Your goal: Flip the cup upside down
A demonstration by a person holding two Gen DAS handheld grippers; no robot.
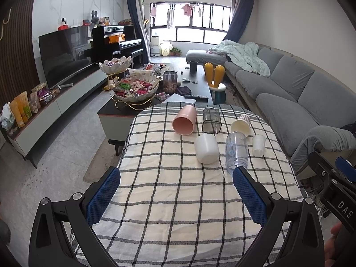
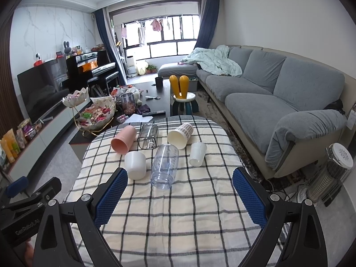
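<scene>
The six cups lying on their sides on the checked-cloth worktop [image 2: 178,211] look light, thin-walled and easy to roll, so I judge each is best pinched across its side wall near the middle, gently for the clear tall plastic cup [image 2: 164,165] and small translucent cup [image 2: 197,154]. Behind sit a white squat cup [image 2: 135,165], pink cup [image 2: 123,142], dark-rimmed clear tumbler [image 2: 148,136] and cream patterned paper cup [image 2: 180,135]. The left hand-held gripper [image 1: 175,173] and right hand-held gripper [image 2: 180,173] both hover spread wide, holding nothing.

The left gripper [image 1: 175,184] and the right gripper [image 2: 180,185] both hang side by side, jaws wide apart, holding nothing.
</scene>
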